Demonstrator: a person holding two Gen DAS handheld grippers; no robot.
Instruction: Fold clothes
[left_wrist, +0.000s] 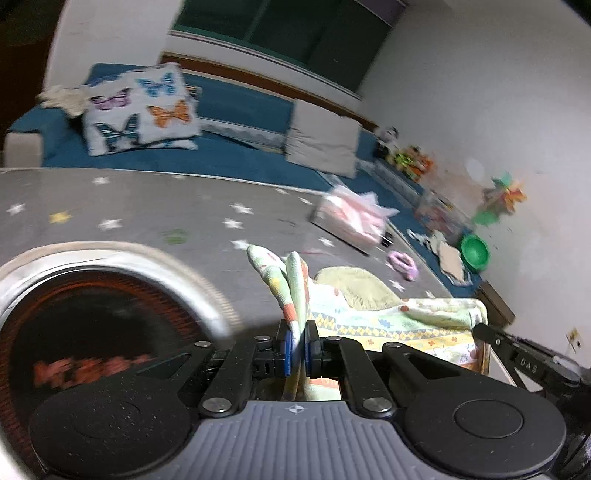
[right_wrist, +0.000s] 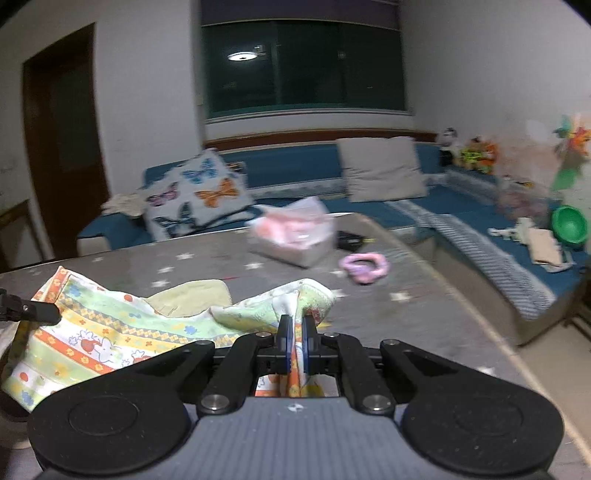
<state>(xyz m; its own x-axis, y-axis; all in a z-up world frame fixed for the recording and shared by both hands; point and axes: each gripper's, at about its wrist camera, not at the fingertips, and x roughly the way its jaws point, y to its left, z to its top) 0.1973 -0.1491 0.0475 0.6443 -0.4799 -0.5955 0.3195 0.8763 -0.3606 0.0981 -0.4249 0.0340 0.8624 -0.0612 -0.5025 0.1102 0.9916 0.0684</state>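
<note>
Blue sofa (right_wrist: 461, 206) below dark window (right_wrist: 303, 66)

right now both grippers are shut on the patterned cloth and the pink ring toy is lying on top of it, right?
Not quite. Both the left gripper and right gripper are shut on the patterned cloth, but the pink ring toy lies on the grey starred table cover, apart from the cloth. The right wrist view shows it.
</note>
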